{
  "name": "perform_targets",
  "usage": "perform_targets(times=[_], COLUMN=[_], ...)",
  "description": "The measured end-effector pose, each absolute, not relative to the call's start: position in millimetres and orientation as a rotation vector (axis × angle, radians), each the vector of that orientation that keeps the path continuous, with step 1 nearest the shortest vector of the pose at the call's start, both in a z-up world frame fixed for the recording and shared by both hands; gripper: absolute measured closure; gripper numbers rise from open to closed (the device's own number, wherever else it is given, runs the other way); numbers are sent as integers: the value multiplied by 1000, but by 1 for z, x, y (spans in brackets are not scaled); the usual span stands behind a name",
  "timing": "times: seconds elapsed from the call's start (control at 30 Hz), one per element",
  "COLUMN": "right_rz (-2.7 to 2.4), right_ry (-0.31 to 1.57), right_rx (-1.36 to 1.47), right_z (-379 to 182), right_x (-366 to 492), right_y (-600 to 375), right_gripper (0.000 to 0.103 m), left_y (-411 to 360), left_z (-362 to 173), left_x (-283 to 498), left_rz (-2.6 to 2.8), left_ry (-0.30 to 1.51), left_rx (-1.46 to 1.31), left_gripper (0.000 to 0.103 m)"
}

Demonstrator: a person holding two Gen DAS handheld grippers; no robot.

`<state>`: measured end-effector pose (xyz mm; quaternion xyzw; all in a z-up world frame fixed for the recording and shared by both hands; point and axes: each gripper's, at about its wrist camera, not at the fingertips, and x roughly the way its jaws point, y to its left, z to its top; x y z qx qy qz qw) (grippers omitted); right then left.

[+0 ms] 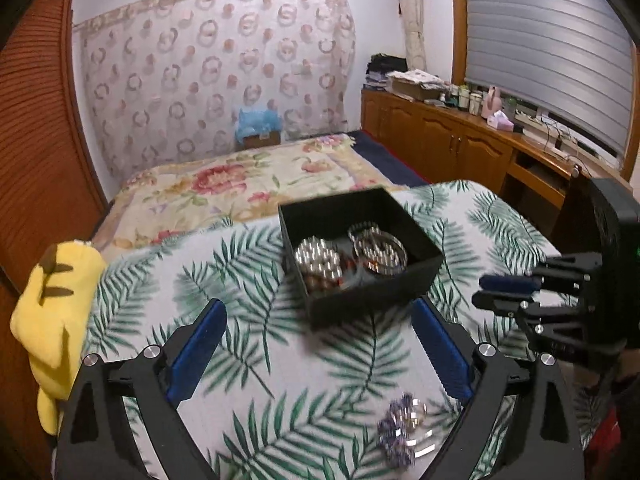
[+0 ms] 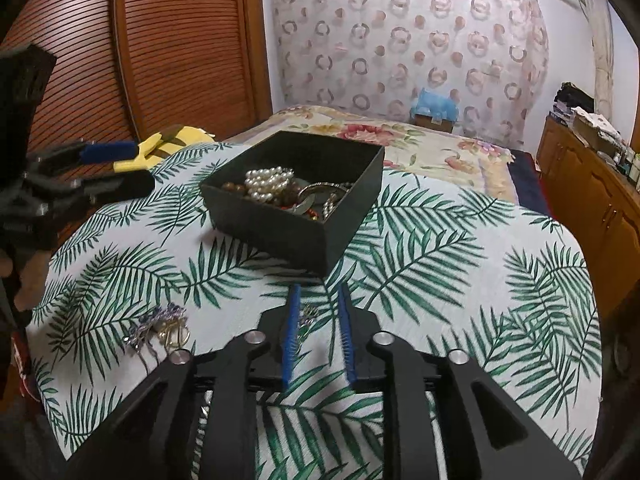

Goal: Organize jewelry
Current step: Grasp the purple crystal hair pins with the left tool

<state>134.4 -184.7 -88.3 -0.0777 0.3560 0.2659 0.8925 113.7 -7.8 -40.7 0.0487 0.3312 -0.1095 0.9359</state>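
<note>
A black open box holds pearl beads, bangles and other jewelry. It sits on a palm-leaf tablecloth. A purple and silver jewelry piece lies loose on the cloth near my left gripper's right finger. My left gripper is open and empty, just short of the box. My right gripper has its jaws narrowly apart with a small jewelry piece between them; contact is unclear. It also shows in the left wrist view.
A yellow plush toy lies at the table's left edge. A bed with a floral cover lies beyond the table. A wooden cabinet with clutter runs along the right wall. A slatted wooden door stands on the left.
</note>
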Motion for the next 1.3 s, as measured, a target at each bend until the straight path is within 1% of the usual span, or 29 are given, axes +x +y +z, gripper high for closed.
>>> perform_targets(times=[0.03,0.07,0.17,0.37,0.6,0.63,0.7,0.8,0.97,1.1,1.23,1.27,1.3], right_rz=[553,553,550,566,543,538,529,524,508,498,487,486,487], right_ry=[741,743,749,793,785,783,782,773,770,766,752,749,747], right_rx=[-163,-167,-177,-164,-183,-188,-199,-200,-195,-197,-216,-219,-221], right_z=[-90,-91,-95,-107,-108,-109,-109,-108,-107,-107,-106,-106,-105], right_x=[132,129,122,110,104,104,103,103,104,104,102,101,101], right_y=[-185,-185,-186,-192,-191,-190,-189,-190,-192,-192,-190,-190,-189], right_gripper=[70,69,67,67,67,67,67,67,67,67,67,67,67], left_y=[-8,-7,-7,-7,-8,-8,-8,-7,-11,-16,-18,-18,-18], left_z=[-43,-47,-60,-83,-96,-97,-99,-101,-105,-108,-110,-110,-109], left_x=[113,111,104,90,75,73,71,71,73,77,80,81,81], left_rz=[-222,-224,-224,-256,-317,-319,-328,-354,-379,-393,-392,-399,-407], left_ry=[685,698,729,785,830,832,849,865,884,899,903,904,903], left_rx=[96,90,87,71,48,46,38,14,-9,-18,-7,-14,-21], left_gripper=[13,13,13,13,14,16,34,46,60,68,70,78,82])
